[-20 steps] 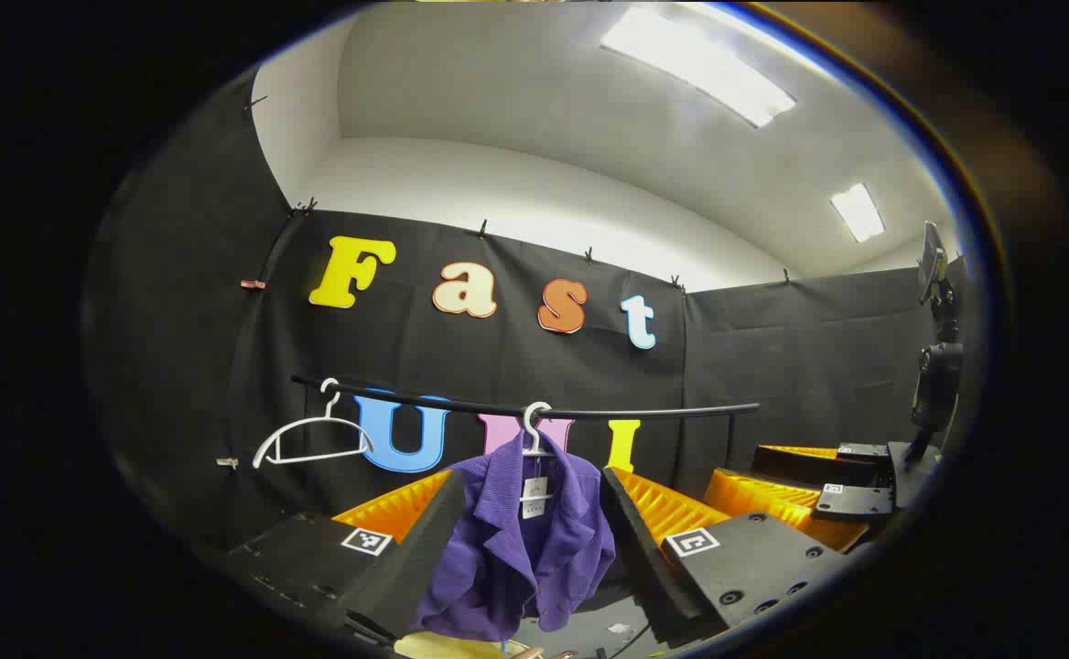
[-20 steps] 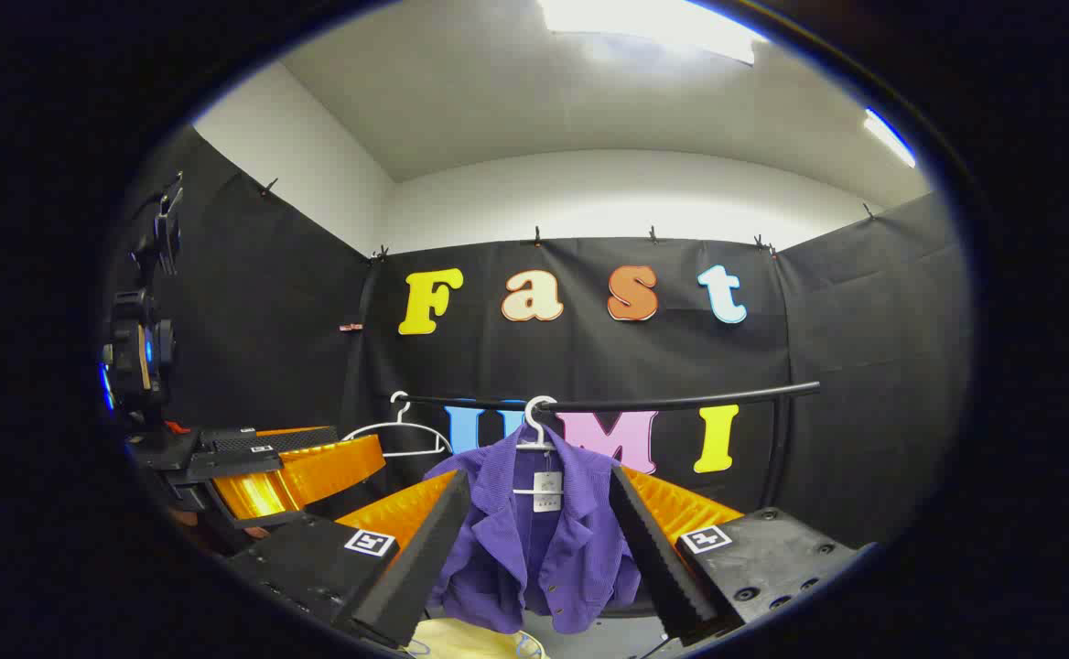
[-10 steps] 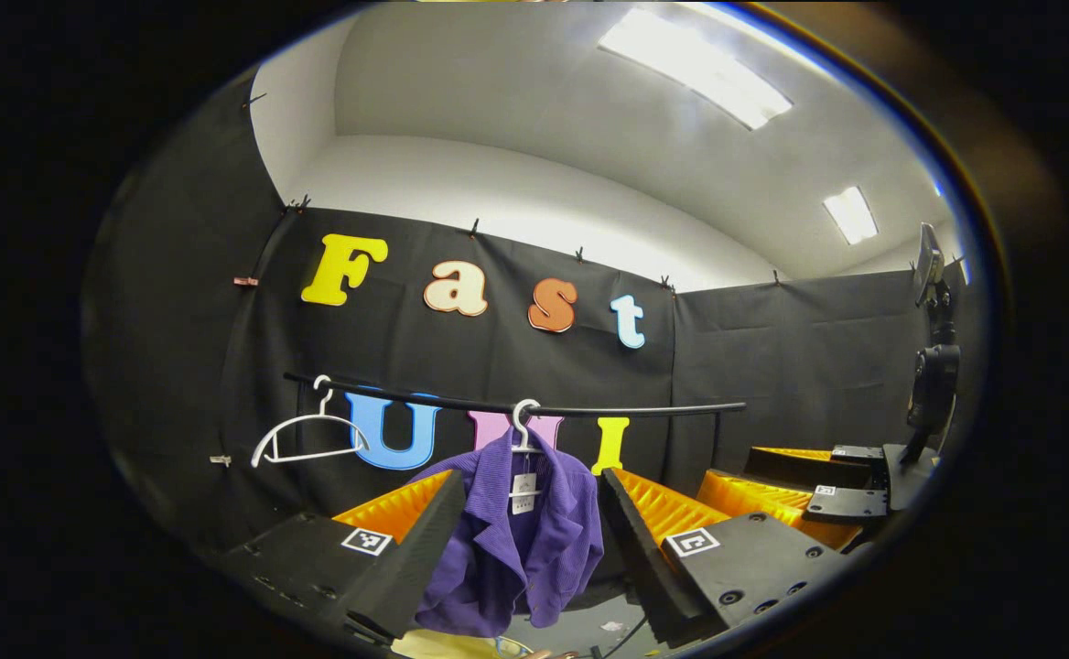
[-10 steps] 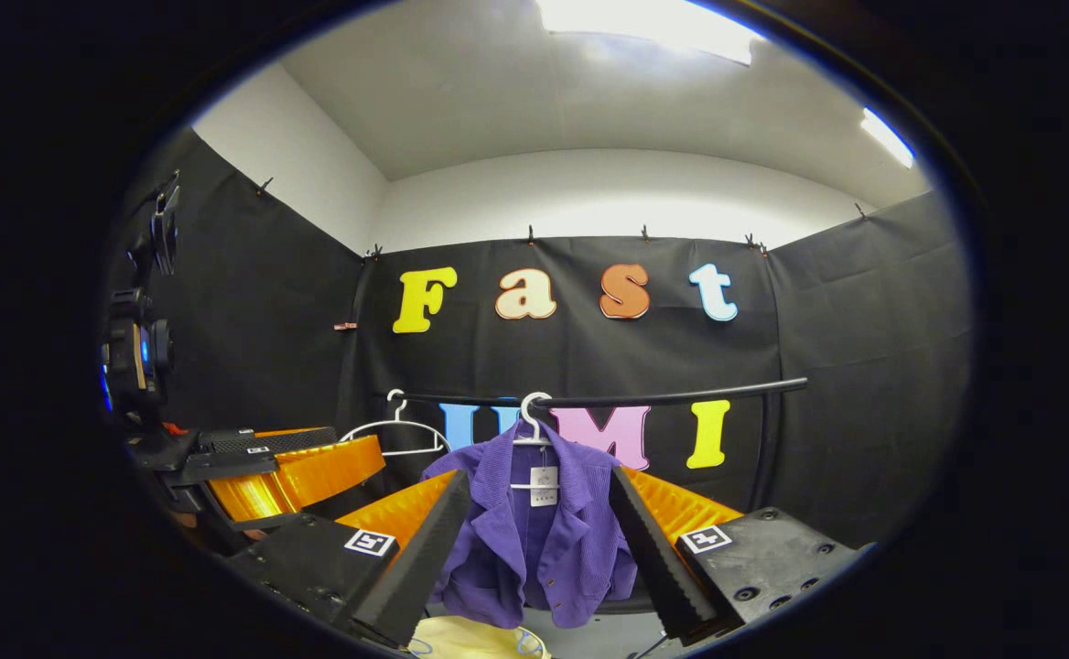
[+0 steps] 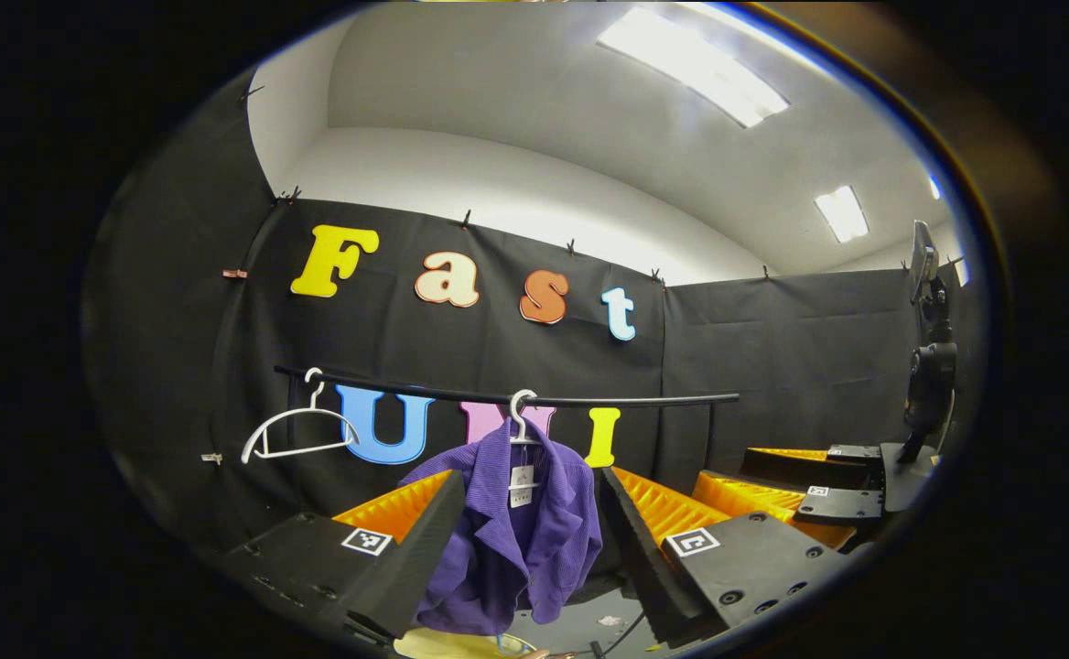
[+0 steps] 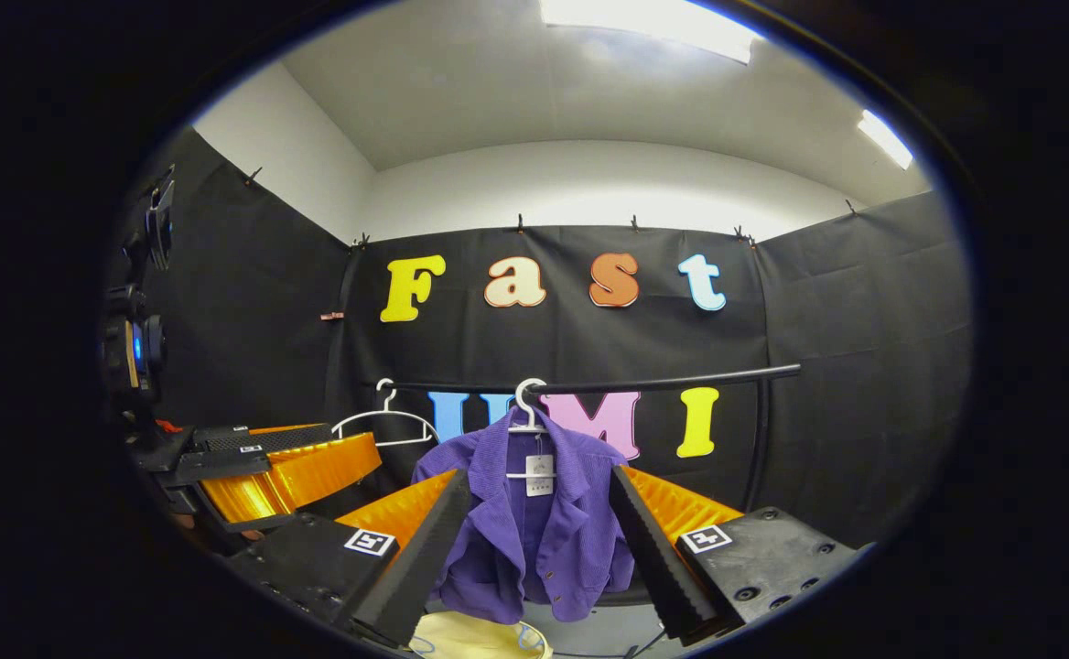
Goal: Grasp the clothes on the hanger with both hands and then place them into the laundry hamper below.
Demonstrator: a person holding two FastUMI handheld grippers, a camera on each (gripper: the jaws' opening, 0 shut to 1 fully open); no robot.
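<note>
Was a staged recording booth: black cloth walls clipped up, ceiling light panels, a clothes rail.

Black cloth walls, white wall above, ceiling light panels lit.

Purple ribbed jacket hung open-fronted on white hanger from black rail, white tag at collar. Pale yellow hamper rim directly below it.
</note>
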